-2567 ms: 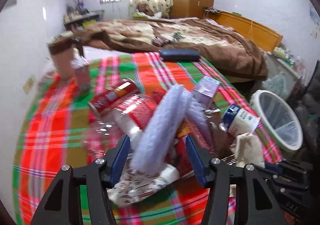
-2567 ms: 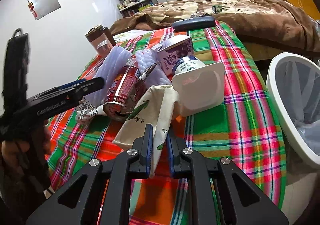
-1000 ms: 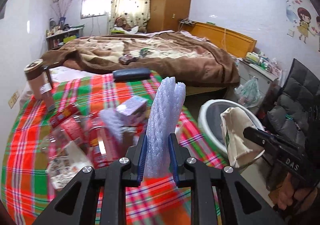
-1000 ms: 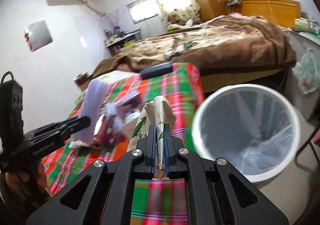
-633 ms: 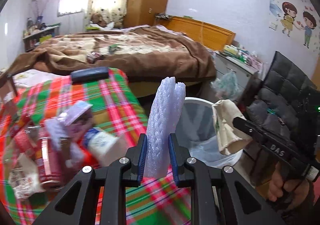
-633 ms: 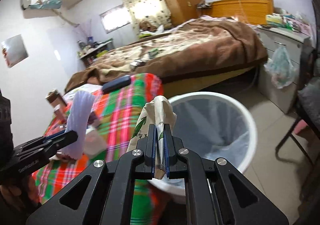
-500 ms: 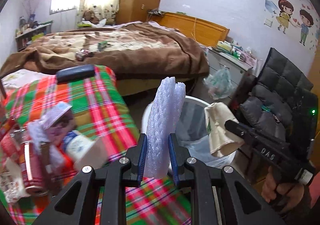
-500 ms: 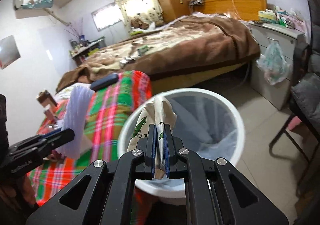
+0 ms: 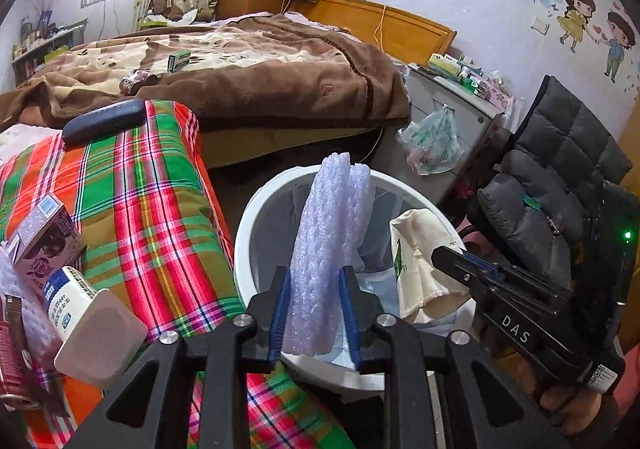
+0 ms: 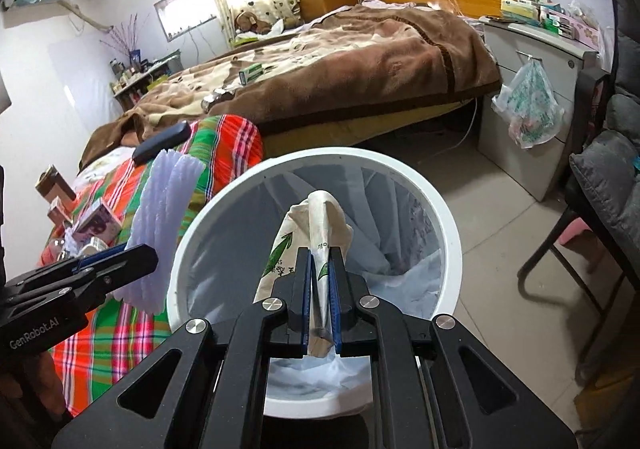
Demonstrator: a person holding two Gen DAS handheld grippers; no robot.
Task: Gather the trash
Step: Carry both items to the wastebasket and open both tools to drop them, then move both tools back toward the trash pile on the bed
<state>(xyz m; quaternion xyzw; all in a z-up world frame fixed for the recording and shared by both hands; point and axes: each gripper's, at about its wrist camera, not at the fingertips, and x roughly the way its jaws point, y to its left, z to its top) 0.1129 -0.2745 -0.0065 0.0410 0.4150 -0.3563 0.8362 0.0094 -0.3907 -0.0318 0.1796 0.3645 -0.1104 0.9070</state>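
Bedroom, tiled floor. Left gripper (image 9: 312, 313) opening, pads still against white foam sleeve (image 9: 324, 253); right gripper (image 10: 320, 289) nearly closed on crumpled paper bag (image 10: 316, 233). Directly beneath both: lined white bin (image 10: 448, 225). Beyond left gripper, plaid cloth (image 9: 156, 205) strewn with cartons; farther, brown-blanketed bed (image 10: 360, 61).

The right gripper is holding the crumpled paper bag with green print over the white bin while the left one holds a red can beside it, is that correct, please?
Not quite: the left gripper holds a lilac foam wrap, not a red can, and its jaws are opening, as the left wrist view shows. The rest stands: the right gripper holds the paper bag over the white bin.
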